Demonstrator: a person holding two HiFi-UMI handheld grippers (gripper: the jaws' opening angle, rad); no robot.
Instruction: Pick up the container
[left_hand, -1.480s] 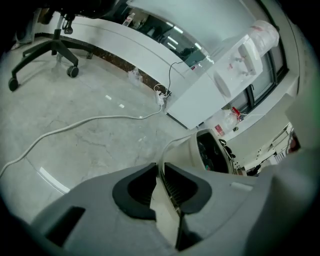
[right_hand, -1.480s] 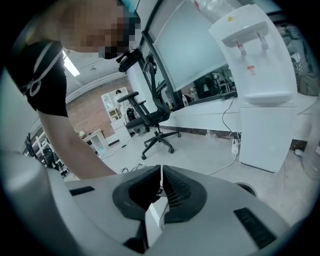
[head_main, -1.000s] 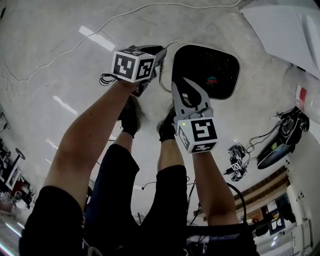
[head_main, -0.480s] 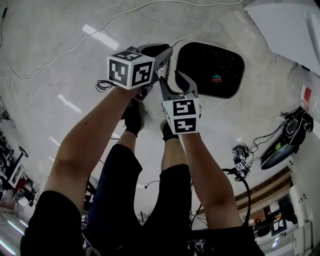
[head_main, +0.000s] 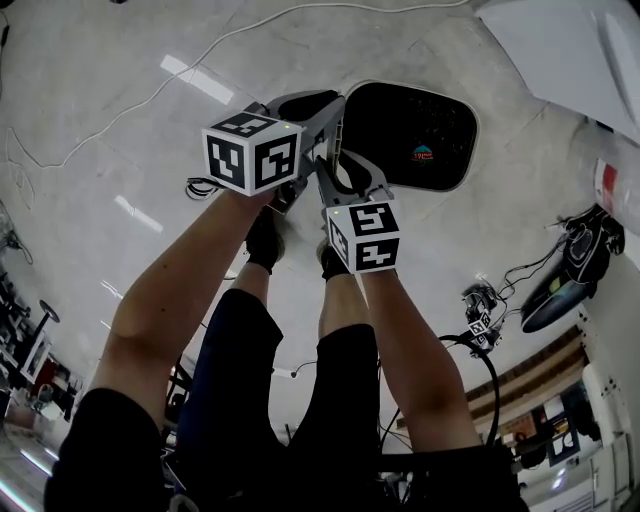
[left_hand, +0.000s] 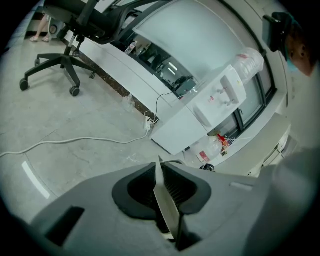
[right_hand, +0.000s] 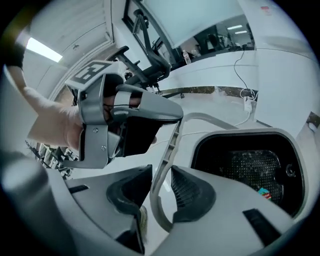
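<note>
Currently the container (head_main: 415, 135), a white shell with a dark hollow, is on the floor (head_main: 120, 110) just beyond the person's shoes (head_main: 265, 235); cannot tell if its near side is off the floor.

Left gripper (head_main: 335, 105): jaws pinch the thin near wall edge-on.

Right gripper (head_main: 345, 175): jaws have just been closing with the rim strip between them. They are still spread, with a gap at one pad.

Judgement: stiff moulded plastic, probably light, since it looks nearly empty. The smooth rim may slip and the thin wall may flex. Best hold is the near rim, both jaws side by side, lifted level.
</note>
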